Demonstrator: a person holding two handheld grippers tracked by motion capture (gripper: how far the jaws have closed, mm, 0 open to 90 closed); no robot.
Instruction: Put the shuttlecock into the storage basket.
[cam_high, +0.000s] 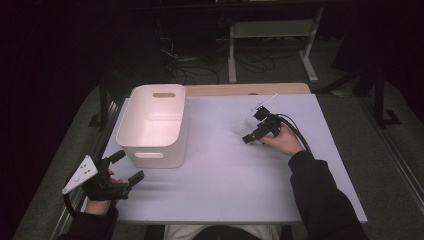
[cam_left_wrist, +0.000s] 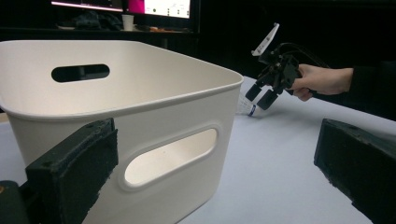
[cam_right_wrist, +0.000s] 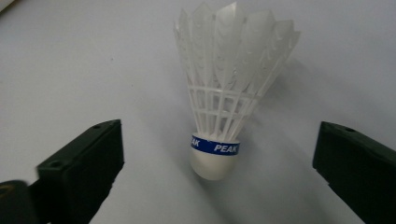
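A: Nearest item, front left of the table?

B: Left gripper (cam_high: 126, 167), black, with a grey three-cornered plate on top. Jaws spread wide, nothing between them, nothing touched. It sits just in front of the bin.

A: The bin?

B: White plastic bin (cam_high: 150, 131), smooth matte walls, rounded corners, oval handle slots cut in the near and far ends. The left gripper view looks straight at the near slot (cam_left_wrist: 170, 156).

A: Surface?

B: Table (cam_high: 215, 175), flat pale top with a wooden strip along the far edge.

A: Farther out, to the right?

B: Right gripper (cam_high: 248, 134), black, cable trailing back over the hand. Jaws wide apart, pads clear of everything, one on either side of the shuttlecock.

A: And that piece?

B: Shuttlecock (cam_right_wrist: 219, 102), translucent white plastic skirt of ribbed lattice, rounded white cork nose, blue band lettered PEAK. It lies on the table right of the bin, nose toward the jaws. The high view gives a pale blur (cam_high: 241, 126); the right gripper view gives the lettering and lattice.
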